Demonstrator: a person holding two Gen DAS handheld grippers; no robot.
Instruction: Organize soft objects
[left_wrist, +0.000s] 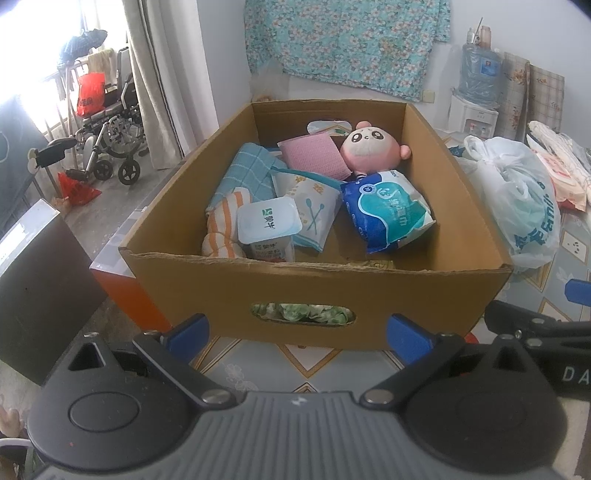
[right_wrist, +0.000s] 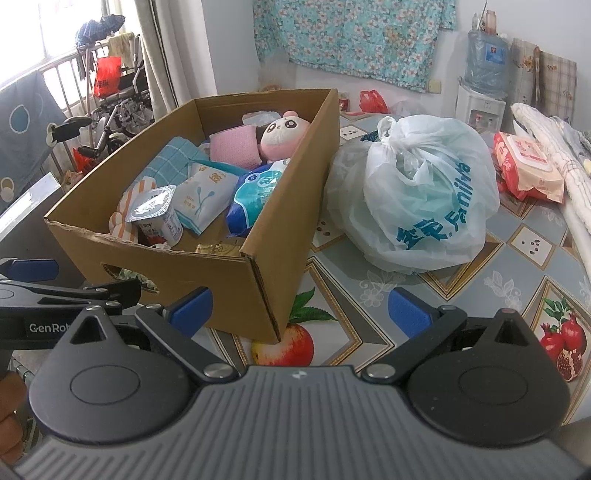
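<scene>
Patterned oilcloth with fruit prints covers the counter (right_wrist: 369, 295) where my cardboard box (left_wrist: 317, 295) sits, a floral curtain (left_wrist: 347, 40) hanging on the wall behind it. My left tool (left_wrist: 297, 334) hangs just before the box's near wall, level with its handle slot, jaws spread wide and empty. My right tool (right_wrist: 299, 308) sits off the box's near right corner, likewise spread and holding nothing; bare counter lies between its fingers.

Inside the box the soft things are piled toward its left and back: a pink plush toy (left_wrist: 369, 146) against the far wall, a pink cloth (left_wrist: 314, 153) beside it, a blue checked towel (left_wrist: 247, 173) and an orange-striped cloth (left_wrist: 225, 225) along the left wall, a blue tissue pack (left_wrist: 388, 210) toward the right. A yogurt cup (left_wrist: 267, 229) and a cotton-swab packet (left_wrist: 314, 210) lie among them. The box's near right floor is open.

Right of the box, a tied white plastic bag (right_wrist: 417, 188) nearly touches its wall; beyond that lies a wet-wipe pack (right_wrist: 528, 166). Left of the box the counter ends, with a wheelchair (left_wrist: 110, 140) well beyond by the window.
</scene>
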